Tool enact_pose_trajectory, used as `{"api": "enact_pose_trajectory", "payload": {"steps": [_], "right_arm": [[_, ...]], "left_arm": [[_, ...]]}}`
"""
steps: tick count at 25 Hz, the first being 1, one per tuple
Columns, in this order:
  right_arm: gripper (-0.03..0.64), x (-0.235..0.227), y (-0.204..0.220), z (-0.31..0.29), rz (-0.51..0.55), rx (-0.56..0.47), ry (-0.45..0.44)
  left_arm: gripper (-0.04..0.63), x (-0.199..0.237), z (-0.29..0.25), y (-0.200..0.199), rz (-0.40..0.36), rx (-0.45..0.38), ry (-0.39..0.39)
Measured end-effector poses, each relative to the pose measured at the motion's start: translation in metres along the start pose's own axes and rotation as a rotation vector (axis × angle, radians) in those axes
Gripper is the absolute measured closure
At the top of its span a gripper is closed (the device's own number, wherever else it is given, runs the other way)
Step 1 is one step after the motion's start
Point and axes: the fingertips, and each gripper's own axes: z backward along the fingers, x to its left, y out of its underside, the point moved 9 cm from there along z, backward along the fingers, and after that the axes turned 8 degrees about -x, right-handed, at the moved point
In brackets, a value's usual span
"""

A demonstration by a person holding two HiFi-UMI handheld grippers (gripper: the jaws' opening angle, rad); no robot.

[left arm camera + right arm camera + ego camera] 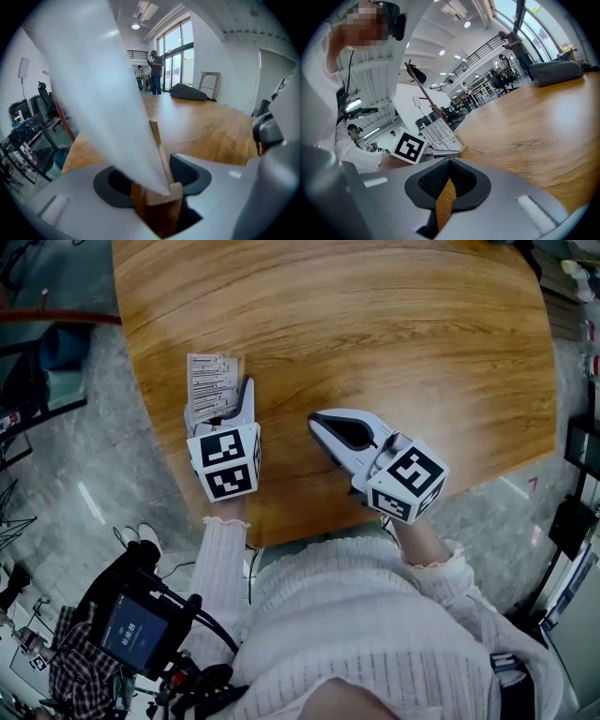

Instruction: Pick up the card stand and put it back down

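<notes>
The card stand, a wooden base with a printed white card, stands at the left edge of the round wooden table. My left gripper has a finger on each side of it. In the left gripper view the wooden base fills the gap between the dark pads and touches both, while the card rises blurred up and left. My right gripper rests on the table to the right, shut and empty. The right gripper view shows its jaws and the stand beyond.
The table's near edge runs just under both grippers, with grey floor beyond it. A device with a small screen stands on the floor at lower left. Far across the room are a person, a dark bag and office chairs.
</notes>
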Motion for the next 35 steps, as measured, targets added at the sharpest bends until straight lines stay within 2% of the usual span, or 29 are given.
{"api": "enact_pose_trajectory", "payload": {"steps": [2,20,25,29,35], "right_arm": [[0.617,0.0,-0.001,0.0,0.015,0.008,0.006],[0.617,0.008,-0.003,-0.002,0.044,0.008,0.013],[0.617,0.013,-0.012,0.001,0.07,-0.022,0.004],[0.617,0.03,-0.025,0.022,0.102,-0.056,-0.004],[0.617,0.051,-0.049,0.035,0.189,-0.133,-0.019]], "left_arm": [[0.39,-0.002,0.0,0.0,-0.015,-0.001,0.011],[0.407,0.002,0.005,-0.001,0.004,-0.023,0.058],[0.408,-0.002,0.018,-0.019,0.009,-0.081,0.066],[0.408,-0.018,0.053,-0.04,0.028,-0.142,0.082],[0.408,-0.026,0.098,-0.069,0.014,-0.247,0.117]]}}
